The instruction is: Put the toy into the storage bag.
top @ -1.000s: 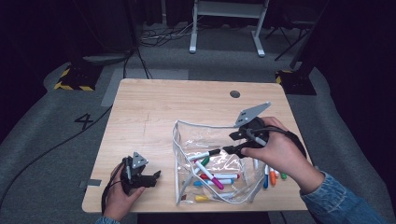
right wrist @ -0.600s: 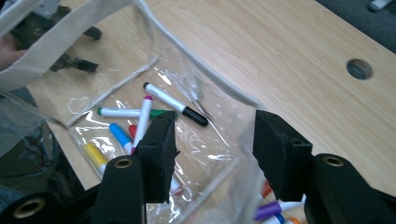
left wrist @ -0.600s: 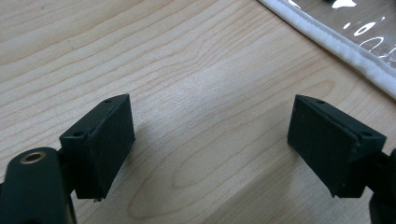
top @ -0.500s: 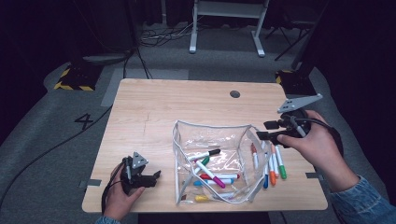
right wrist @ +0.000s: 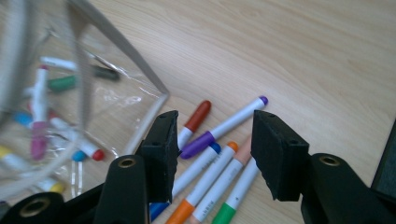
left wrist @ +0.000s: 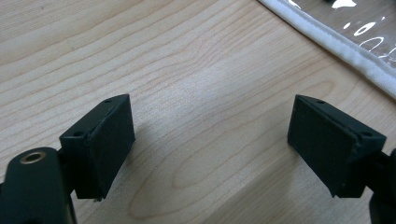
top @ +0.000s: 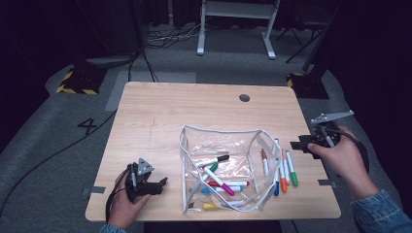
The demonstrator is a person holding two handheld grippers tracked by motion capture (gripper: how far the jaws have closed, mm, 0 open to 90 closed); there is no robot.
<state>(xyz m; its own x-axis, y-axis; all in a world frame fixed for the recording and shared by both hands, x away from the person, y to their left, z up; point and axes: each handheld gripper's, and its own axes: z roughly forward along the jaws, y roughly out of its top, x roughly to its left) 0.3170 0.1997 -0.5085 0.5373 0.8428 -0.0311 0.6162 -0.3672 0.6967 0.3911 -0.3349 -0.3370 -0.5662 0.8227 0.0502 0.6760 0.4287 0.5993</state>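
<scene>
1. My right claw (top: 297,145) hangs at the right edge of the bench (top: 194,111), just beside the loose markers (top: 281,167); its jaws have just been closing, yet they stand apart and nothing is between the pads.
2. In the right gripper view I look between these jaws down at the markers (right wrist: 219,154): a purple one, a blue one, two orange ones and a green one lie side by side on the wood, with a red-brown cap near the left jaw.
3. The clear pouch (top: 221,170) lies open in the near middle of the bench, left of the loose markers; several more markers are inside it.
4. My left claw (top: 160,184) rests on the near left corner, well apart from the markers; its jaws are open and empty, with bare wood between them; the white edge of the pouch (left wrist: 336,42) shows at the upper right of its view.
</scene>
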